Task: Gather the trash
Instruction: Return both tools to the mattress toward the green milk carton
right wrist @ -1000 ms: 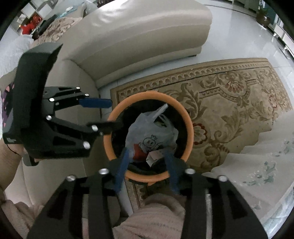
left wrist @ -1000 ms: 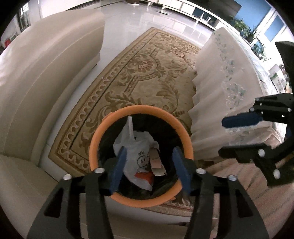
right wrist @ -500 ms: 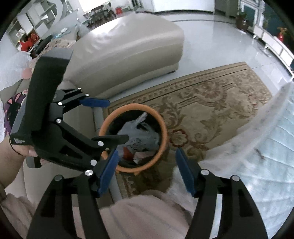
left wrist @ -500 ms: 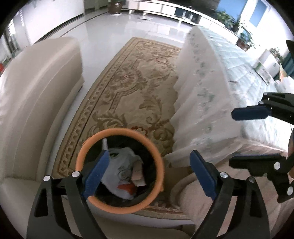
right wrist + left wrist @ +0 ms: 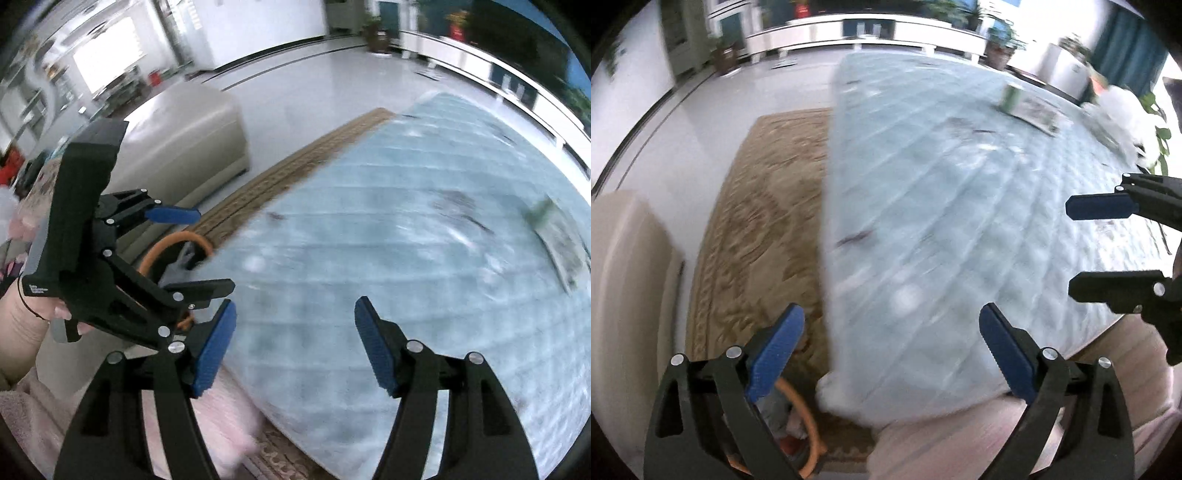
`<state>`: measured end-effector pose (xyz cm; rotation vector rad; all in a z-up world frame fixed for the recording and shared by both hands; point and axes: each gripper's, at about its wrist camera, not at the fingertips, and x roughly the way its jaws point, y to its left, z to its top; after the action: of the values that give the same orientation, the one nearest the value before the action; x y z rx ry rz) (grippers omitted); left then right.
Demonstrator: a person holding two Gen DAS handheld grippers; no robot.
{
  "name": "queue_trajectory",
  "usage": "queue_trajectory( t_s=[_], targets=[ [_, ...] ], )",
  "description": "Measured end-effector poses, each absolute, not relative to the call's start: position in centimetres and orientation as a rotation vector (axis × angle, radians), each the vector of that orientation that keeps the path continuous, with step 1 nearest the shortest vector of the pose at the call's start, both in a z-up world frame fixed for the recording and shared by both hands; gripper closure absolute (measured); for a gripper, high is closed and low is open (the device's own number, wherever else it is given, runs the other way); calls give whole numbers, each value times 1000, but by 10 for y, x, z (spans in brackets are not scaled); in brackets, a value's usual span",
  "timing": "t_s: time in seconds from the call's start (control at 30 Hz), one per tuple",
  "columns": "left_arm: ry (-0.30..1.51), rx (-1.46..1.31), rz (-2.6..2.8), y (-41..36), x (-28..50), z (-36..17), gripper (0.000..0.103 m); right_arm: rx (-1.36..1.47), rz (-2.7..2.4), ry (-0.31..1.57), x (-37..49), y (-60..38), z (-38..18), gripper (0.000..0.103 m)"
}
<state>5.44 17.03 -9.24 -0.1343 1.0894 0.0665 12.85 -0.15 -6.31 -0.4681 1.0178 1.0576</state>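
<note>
Both views are motion-blurred. My left gripper (image 5: 892, 354) is open and empty above the near edge of a table with a pale blue cloth (image 5: 960, 206). My right gripper (image 5: 295, 343) is open and empty over the same cloth (image 5: 406, 258); it also shows at the right of the left wrist view (image 5: 1108, 243). The orange-rimmed bin (image 5: 809, 428) with trash in it is low at the left, behind my left finger; it also shows in the right wrist view (image 5: 166, 247). A small dark scrap (image 5: 853, 236) lies on the cloth.
A green can (image 5: 1012, 96) and a flat paper (image 5: 1034, 110) lie at the far right of the table, near a plant (image 5: 1152, 122). A cream sofa (image 5: 624, 295) is at the left, a patterned rug (image 5: 764, 221) on the white floor between.
Both grippers have swung up and away from the bin toward the tabletop. The bin has dropped to the lower left edge of each view. Both grippers opened wider.
</note>
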Motion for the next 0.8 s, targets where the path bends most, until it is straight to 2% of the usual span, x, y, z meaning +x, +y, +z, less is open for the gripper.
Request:
queue_trajectory(
  t_s=[0.37, 0.63, 0.8],
  targets=[
    [1077, -25, -80, 85, 191, -87, 9, -295, 828, 1028, 255, -126, -61, 37],
    [1080, 8, -129, 65, 272, -93, 9, -265, 748, 1019, 324, -154, -74, 37],
    [1087, 88, -137, 58, 320, -97, 9, -353, 658, 959, 361, -154, -83, 37]
  ],
)
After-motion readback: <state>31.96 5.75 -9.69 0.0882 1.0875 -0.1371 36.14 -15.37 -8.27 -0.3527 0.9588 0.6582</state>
